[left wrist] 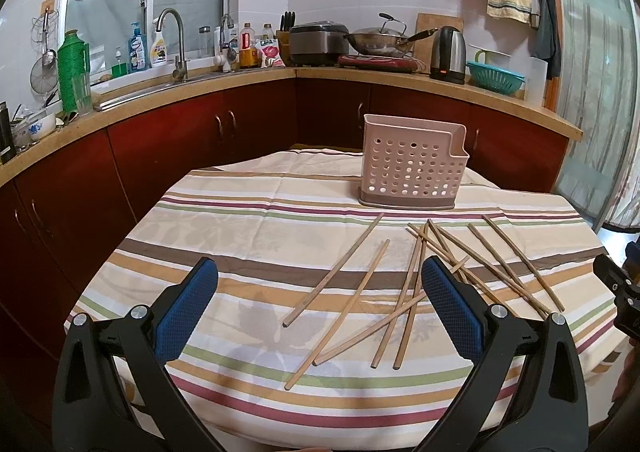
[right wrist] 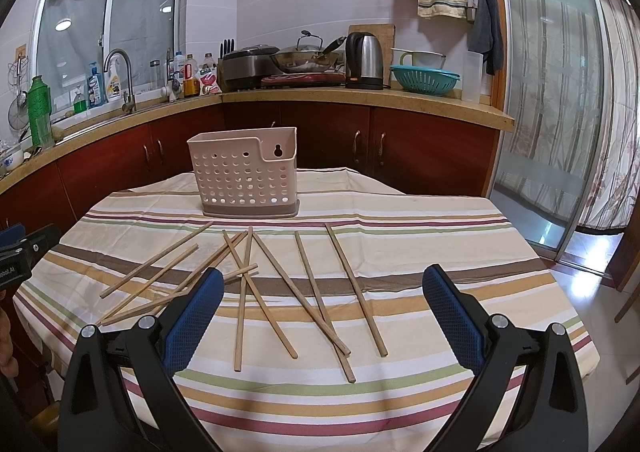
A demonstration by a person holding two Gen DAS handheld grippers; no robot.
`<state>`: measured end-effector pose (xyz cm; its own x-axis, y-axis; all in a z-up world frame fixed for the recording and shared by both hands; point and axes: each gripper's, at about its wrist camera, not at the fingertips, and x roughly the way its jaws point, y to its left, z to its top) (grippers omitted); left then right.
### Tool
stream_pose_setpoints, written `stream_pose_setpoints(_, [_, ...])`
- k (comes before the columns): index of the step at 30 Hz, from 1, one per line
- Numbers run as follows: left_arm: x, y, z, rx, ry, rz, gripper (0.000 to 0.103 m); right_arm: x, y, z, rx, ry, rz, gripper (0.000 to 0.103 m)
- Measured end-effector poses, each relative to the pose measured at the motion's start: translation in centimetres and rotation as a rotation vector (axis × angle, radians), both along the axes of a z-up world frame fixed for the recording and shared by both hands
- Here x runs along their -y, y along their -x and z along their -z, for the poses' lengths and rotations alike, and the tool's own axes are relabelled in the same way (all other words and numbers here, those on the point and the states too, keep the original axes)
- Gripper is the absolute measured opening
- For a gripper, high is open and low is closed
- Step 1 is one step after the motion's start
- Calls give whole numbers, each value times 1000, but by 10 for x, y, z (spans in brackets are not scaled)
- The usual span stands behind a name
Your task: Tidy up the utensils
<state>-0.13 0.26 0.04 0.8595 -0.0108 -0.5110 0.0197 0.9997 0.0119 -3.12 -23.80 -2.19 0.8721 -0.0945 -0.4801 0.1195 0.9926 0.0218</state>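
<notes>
Several wooden chopsticks [left wrist: 404, 288] [right wrist: 276, 292] lie scattered and partly crossed on the striped tablecloth [left wrist: 248, 236] [right wrist: 440, 236]. Behind them a pink perforated utensil holder [left wrist: 412, 162] [right wrist: 244, 174] stands upright and holds nothing that I can see. My left gripper [left wrist: 320, 276] hovers open over the near side of the table, with two loose chopsticks between its blue pads. My right gripper [right wrist: 322, 284] is open too, above the right half of the chopsticks. Neither gripper holds anything.
A red-fronted kitchen counter [left wrist: 240, 80] wraps behind the table, carrying a sink, bottles, a wok and a kettle [right wrist: 364, 60]. A glass sliding door [right wrist: 560, 92] stands to the right. The other gripper shows at each view's edge [left wrist: 616, 288] [right wrist: 24, 256].
</notes>
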Motion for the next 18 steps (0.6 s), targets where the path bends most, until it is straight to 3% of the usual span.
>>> stream_pose_setpoints(9, [5,2,-4,18,-4,12,99,-2,-4,6,6,-2,0,97])
stream_pose_setpoints(18, [4,13,-24,79,2,20,99,-4,3,-15,53,-6,-5,97])
